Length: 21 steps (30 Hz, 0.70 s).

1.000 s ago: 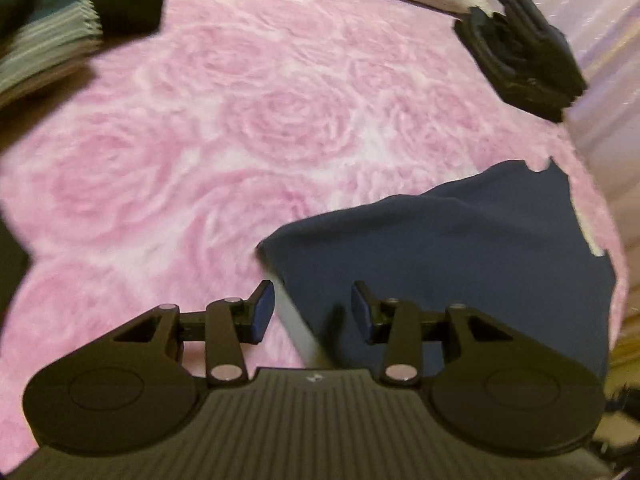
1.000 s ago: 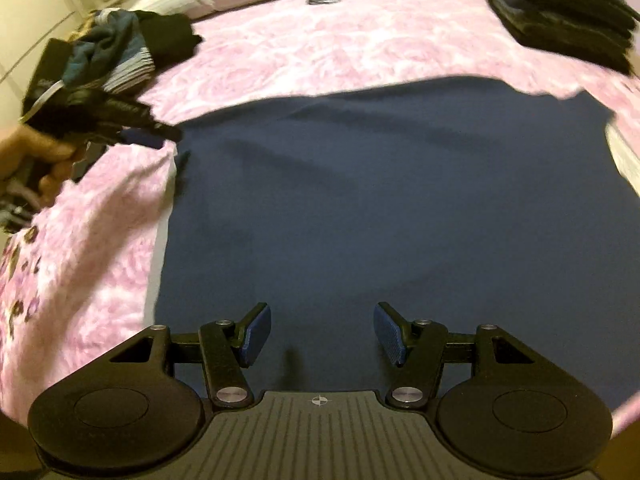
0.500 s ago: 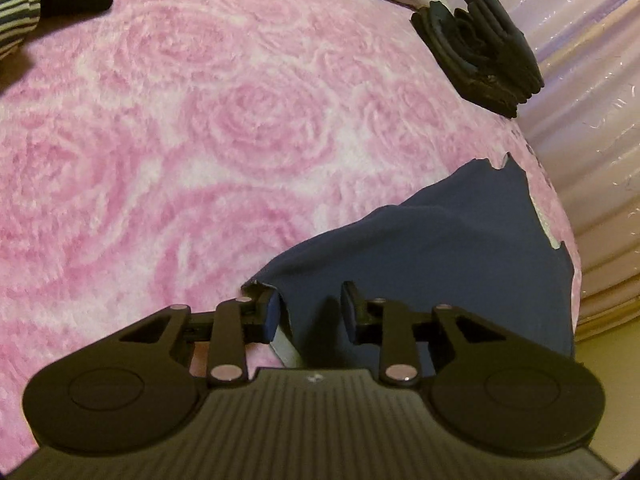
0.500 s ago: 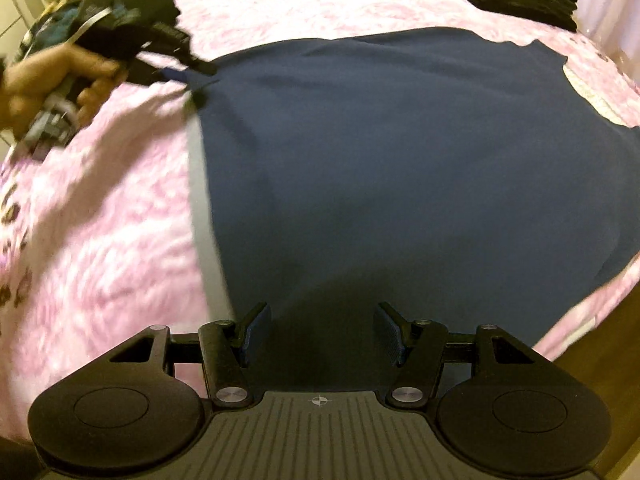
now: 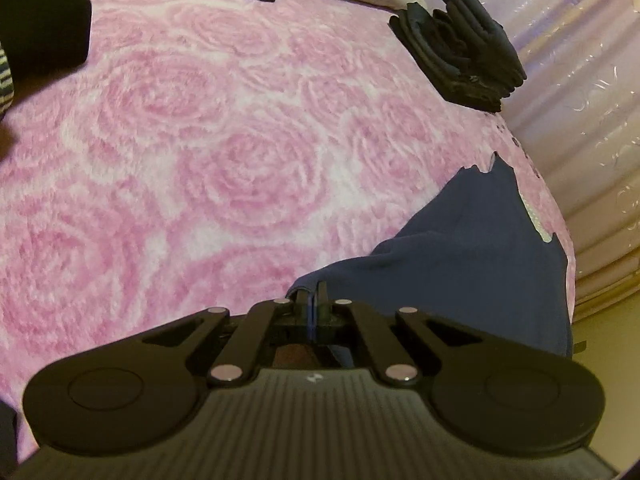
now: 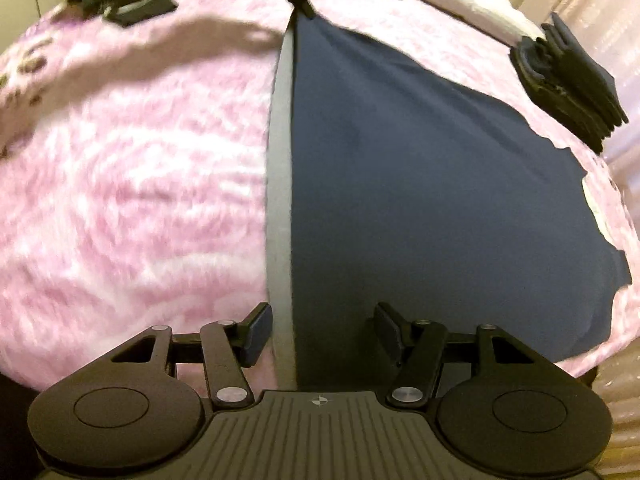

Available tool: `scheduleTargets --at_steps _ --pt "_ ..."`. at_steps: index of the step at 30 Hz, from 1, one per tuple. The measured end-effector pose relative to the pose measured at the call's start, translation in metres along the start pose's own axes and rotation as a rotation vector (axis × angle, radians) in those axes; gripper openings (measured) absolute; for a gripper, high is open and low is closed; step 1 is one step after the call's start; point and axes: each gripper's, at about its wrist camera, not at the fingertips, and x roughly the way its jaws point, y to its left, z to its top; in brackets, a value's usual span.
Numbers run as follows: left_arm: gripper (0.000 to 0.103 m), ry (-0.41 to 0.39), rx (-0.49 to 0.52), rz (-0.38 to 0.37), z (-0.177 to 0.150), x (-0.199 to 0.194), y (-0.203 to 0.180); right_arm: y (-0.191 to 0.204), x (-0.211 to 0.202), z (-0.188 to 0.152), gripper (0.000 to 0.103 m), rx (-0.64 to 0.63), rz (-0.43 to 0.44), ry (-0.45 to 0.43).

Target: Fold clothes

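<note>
On the pink bed (image 5: 208, 184) a navy garment (image 6: 420, 184) lies flat, its long axis seemingly running away from the right tongs (image 6: 322, 334), grey hem edge leftward. Left tongs (image 5: 310, 306) pinch the far corner; right tongs gape wide over the near hem. Lifting one-handed could drag and skew the cloth

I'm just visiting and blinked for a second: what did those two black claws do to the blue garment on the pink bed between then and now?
The left gripper, open a second ago, has shut on the far corner of the navy garment. The right gripper has moved to the near corner and straddles the grey hem band, jaws open as before. The garment still lies spread on the pink blanket; the folded dark stack is untouched.
</note>
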Motion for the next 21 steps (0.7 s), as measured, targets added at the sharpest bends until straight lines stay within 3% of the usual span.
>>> scheduleTargets --at_steps 7,10,12,21 --pt "0.000 0.012 0.002 -0.013 -0.004 -0.001 0.006 -0.012 -0.003 0.006 0.060 0.092 0.006 -0.042" --pt "0.000 0.012 0.000 -0.016 -0.006 -0.001 0.007 -0.009 0.002 0.010 0.059 0.046 -0.019 -0.032" --pt "0.000 0.010 -0.004 -0.016 -0.008 -0.001 0.007 -0.006 0.013 0.009 0.044 0.017 -0.034 0.001" --pt "0.000 0.017 0.003 -0.011 -0.012 0.002 0.008 0.014 0.021 -0.004 0.044 -0.107 -0.079 0.015"
